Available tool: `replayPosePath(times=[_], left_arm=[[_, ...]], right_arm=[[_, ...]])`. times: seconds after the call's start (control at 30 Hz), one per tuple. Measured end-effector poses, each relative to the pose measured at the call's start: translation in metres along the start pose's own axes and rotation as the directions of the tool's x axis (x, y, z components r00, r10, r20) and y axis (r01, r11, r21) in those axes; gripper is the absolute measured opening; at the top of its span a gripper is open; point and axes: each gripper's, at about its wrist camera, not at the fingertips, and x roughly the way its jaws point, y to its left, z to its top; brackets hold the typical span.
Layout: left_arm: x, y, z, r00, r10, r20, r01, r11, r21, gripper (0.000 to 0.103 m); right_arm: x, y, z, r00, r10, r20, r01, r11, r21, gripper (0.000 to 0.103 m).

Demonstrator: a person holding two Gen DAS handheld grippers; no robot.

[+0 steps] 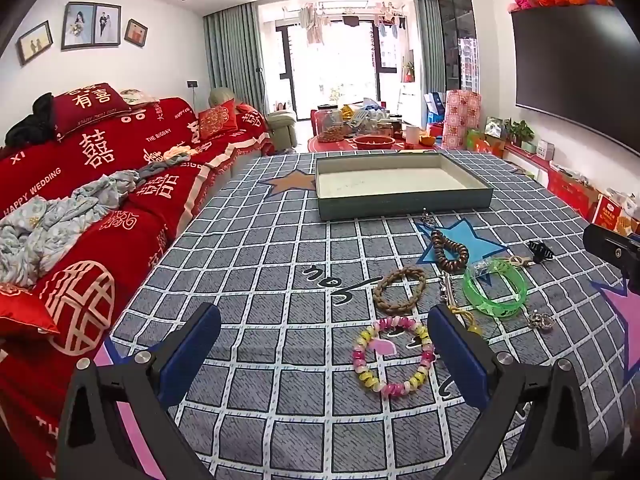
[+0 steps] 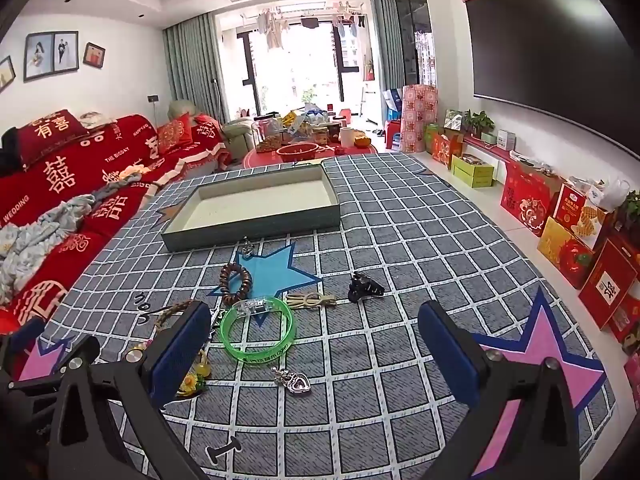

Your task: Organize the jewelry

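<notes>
Both the left gripper and the right gripper are being held open and empty above the table. Jewelry is lying mid-table, before the empty tray. The pink-yellow bead bracelet, nearest the left fingers, is best being straddled at one rim.

A home living room, dressed for a wedding; a long sofa under red covers printed with double-happiness signs lines one wall, framed bridal portraits above it; a large dark wall-mounted television faces it, red gift boxes stacked below; laundry hangs on the bright balcony between grey-green curtains.
</notes>
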Motion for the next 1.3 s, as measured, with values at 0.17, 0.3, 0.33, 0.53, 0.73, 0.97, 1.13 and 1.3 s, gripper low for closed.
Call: replayPosePath(times=[0.17,0.3,0.33,0.53,0.73,0.97,1.13,1.3], left_arm=[[-0.0018,0.002,0.0012,1.0,0.004,0.001,-0.004,1.0,-0.005,0.103],[-0.0019,0.0018,0.0004,1.0,0.003,0.007,-0.003,1.0,-0.007,0.103],[-0.0019,0.0018,0.0002,1.0,0.003,0.006,-0.003,1.0,-0.007,0.103],[-0.0026,0.0009,-0.0018,1.0,0.006,0.001,-0.006,1.0,-0.004,0.103],[-0.0029,0.0021,-0.0016,1.0,0.004,0.0,-0.004,1.0,-0.005,0.103],[0.0006,0.0028,-0.0013,1.0,0.009,-0.024,-0.009,1.0,-0.004,0.103],[0.0019,0.0035,-0.002,1.0,0.008,-0.026,-0.008,1.0,-0.011,0.103],[0.0022,0.0042,-0.0025,0.999,0.002,-0.036,-0.002,1.0,-0.016,0.103]], right_arm=[[-0.0012,0.0004,0.0007,1.0,0.003,0.004,-0.003,1.0,-0.002,0.103],[-0.0014,0.0006,0.0005,1.0,0.003,0.005,-0.003,1.0,-0.001,0.103],[-0.0014,0.0007,0.0008,1.0,0.003,0.004,-0.003,1.0,-0.001,0.103],[-0.0015,0.0013,0.0006,1.0,0.003,0.005,-0.003,1.0,0.0,0.103],[-0.0015,0.0015,0.0003,1.0,0.003,0.005,-0.003,1.0,-0.001,0.103],[-0.0013,0.001,0.0,1.0,0.003,0.005,-0.003,1.0,0.0,0.103],[-0.0014,0.0013,0.0001,1.0,0.004,0.004,-0.004,1.0,0.0,0.103],[-0.0012,0.0008,-0.0003,1.0,0.003,0.005,-0.003,1.0,0.0,0.103]])
